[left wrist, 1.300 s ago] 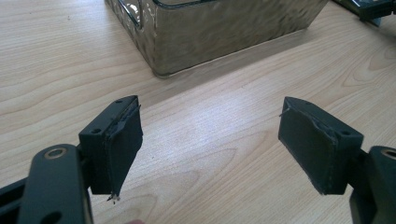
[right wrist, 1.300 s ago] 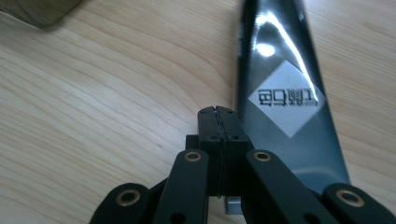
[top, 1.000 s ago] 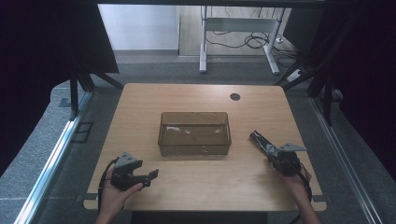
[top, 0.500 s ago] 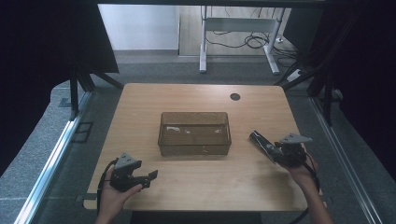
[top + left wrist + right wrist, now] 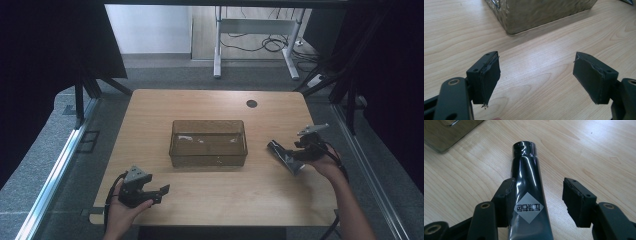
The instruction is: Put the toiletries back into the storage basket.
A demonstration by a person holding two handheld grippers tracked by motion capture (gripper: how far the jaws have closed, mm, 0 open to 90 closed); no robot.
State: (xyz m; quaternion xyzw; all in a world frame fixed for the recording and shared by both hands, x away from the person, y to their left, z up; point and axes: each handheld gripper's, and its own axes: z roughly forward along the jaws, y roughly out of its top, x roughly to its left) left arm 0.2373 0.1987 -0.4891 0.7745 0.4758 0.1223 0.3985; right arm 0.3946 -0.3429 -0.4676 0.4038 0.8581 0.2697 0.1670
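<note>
Black and glossy, the tube [image 5: 527, 190] we are working with lies on the wooden table [image 5: 210, 200] to the right of the clear brown container [image 5: 208, 142], its cap end pointing toward that box, near it but apart. In the right gripper view it runs up between our jaws with a white diamond label on it; the one jaw touches its side, the other stands clear of it with bare wood between, so our right gripper [image 5: 300, 155] is spread wide and not clamped on it. Compared with a second ago, our right hand [image 5: 325, 162] has shifted outward toward the right edge and turned, the grey plate now higher up the picture, while the tube has kept about the same place. Our left gripper [image 5: 150, 190] rests at the near left of the table just as it did before, jaws wide apart over bare wood, a corner of the container ahead of them.
</note>
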